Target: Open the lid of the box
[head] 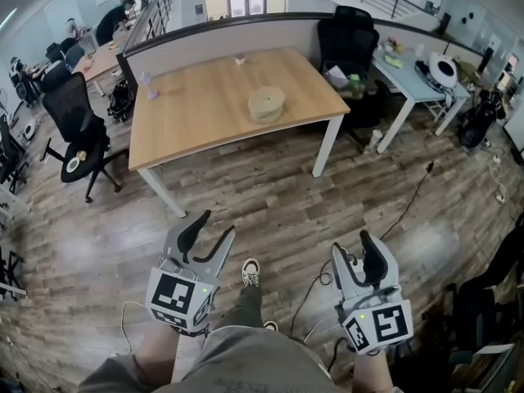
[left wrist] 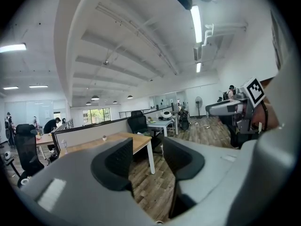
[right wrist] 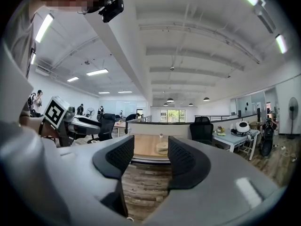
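Note:
The box (head: 267,103) is round and tan, with its lid on, and it sits on the wooden table (head: 205,109) far ahead of me. Between the right gripper's jaws, in the right gripper view, the same box (right wrist: 162,148) shows small and distant. Both grippers hang low near my legs, well short of the table. My left gripper (head: 214,226) is open with nothing between its fingers, and the left gripper view (left wrist: 146,157) shows only floor and the table (left wrist: 113,140) in the gap. My right gripper (head: 354,248) (right wrist: 150,157) is open and empty too.
A small cup (head: 240,58) and a clear bottle (head: 150,84) stand on the table. Black office chairs stand at the left (head: 78,117) and behind the table (head: 348,39). A white desk (head: 409,76) is at the right. Cables (head: 409,203) run across the wooden floor.

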A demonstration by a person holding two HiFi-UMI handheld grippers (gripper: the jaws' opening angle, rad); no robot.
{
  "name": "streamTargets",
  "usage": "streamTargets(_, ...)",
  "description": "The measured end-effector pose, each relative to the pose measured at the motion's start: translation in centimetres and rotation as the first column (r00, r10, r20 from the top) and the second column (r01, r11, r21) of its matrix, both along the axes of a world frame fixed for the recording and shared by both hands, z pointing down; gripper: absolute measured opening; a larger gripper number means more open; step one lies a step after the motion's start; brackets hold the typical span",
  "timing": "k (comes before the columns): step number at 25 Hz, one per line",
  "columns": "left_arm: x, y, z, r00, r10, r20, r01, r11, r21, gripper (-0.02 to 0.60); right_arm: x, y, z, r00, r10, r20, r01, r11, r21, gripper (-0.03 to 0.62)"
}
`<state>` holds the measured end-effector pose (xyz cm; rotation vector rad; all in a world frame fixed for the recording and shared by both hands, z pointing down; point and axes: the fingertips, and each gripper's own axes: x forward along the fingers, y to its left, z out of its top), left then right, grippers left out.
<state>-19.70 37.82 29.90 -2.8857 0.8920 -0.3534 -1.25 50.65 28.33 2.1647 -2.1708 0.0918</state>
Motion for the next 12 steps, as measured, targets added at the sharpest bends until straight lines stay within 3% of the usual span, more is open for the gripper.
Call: streamTargets(12, 4.0, -16.0, -0.8, 1.0, -0.008, 0.006, 0.009, 1.0, -0.012, 0.202, 3.1, -16.3, -0.4, 0.999, -0.03, 0.01, 0.031, 0.998, -0.054, 0.209)
